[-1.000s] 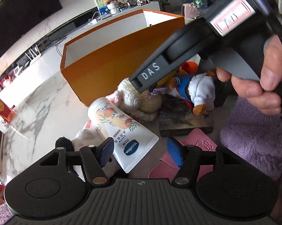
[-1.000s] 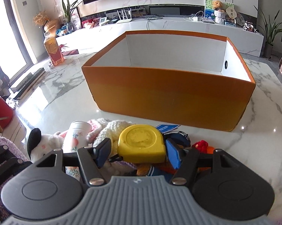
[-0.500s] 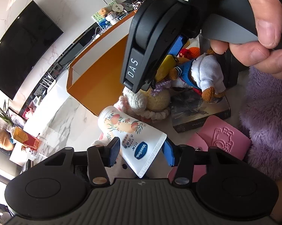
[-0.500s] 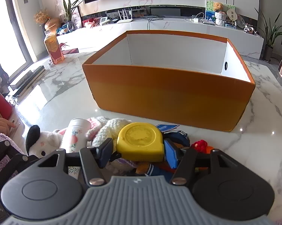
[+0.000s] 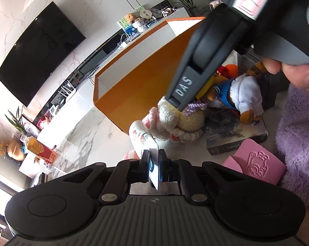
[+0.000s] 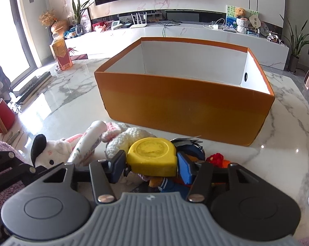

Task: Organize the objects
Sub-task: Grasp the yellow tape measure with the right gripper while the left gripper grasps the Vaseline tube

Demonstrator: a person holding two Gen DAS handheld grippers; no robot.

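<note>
Left wrist view: left gripper pinched tight on the flat crimped end of the Vaseline tube.
Right gripper is closing around the yellow tape measure, pads touching its sides. Crocheted toys crowd both; the orange box stands beyond on the marble table.

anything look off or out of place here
Nothing is spilled or damaged. The orange box looks empty while toys, a book and a pink pouch lie heaped before it. The left tool pinches the lotion tube by its flat crimped end.
</note>
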